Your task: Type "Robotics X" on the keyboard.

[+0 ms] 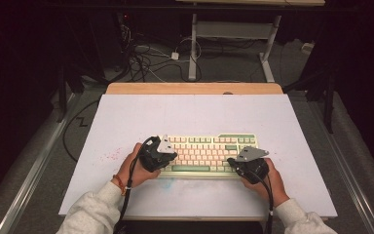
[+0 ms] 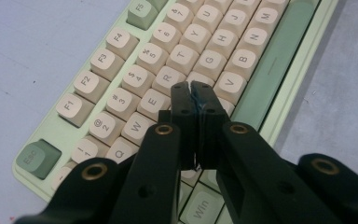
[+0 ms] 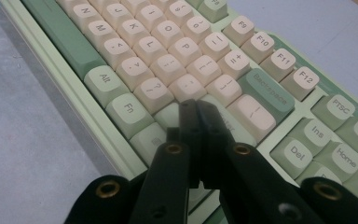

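Your left gripper (image 2: 190, 86) hovers over the keyboard's (image 1: 207, 155) left keys, jaws pressed together, empty; your right gripper (image 3: 195, 103), likewise closed, hovers over its right end, mid-desk (image 1: 126, 117).

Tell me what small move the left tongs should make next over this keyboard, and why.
Probably ease the left tongs straight down: they're shut, tips poised over the keyboard around the D and F keys, so a short press would likely strike one key.

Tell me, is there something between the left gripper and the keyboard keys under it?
Nothing visible. The left gripper, jaws closed together, sits directly over the keyboard near the D and F keys, no object between.
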Action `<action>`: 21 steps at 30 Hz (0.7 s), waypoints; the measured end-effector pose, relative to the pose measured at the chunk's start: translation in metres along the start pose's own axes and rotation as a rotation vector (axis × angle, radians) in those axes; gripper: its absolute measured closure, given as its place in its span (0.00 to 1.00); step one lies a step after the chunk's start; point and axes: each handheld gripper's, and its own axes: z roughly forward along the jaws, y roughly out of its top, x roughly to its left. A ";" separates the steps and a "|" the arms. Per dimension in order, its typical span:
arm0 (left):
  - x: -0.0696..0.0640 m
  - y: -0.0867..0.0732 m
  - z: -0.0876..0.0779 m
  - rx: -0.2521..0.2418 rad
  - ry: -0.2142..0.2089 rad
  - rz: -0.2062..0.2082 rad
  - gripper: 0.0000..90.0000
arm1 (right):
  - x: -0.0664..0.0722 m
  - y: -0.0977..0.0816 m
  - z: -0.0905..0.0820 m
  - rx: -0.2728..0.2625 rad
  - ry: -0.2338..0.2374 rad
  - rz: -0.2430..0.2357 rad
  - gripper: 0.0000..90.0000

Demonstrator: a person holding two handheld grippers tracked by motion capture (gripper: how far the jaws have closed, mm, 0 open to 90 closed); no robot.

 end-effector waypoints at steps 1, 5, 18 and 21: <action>-0.001 0.000 0.001 0.003 0.005 0.002 0.96 | 0.000 0.000 0.000 0.000 0.001 0.002 1.00; -0.004 -0.001 0.005 0.022 0.011 0.015 0.96 | 0.000 0.000 0.000 0.000 -0.004 0.000 1.00; -0.006 -0.001 0.002 -0.006 0.031 0.025 0.93 | -0.002 0.001 -0.002 0.006 0.006 -0.001 1.00; -0.006 0.000 -0.001 -0.021 0.042 0.025 0.92 | -0.003 0.001 -0.003 -0.005 0.013 0.003 1.00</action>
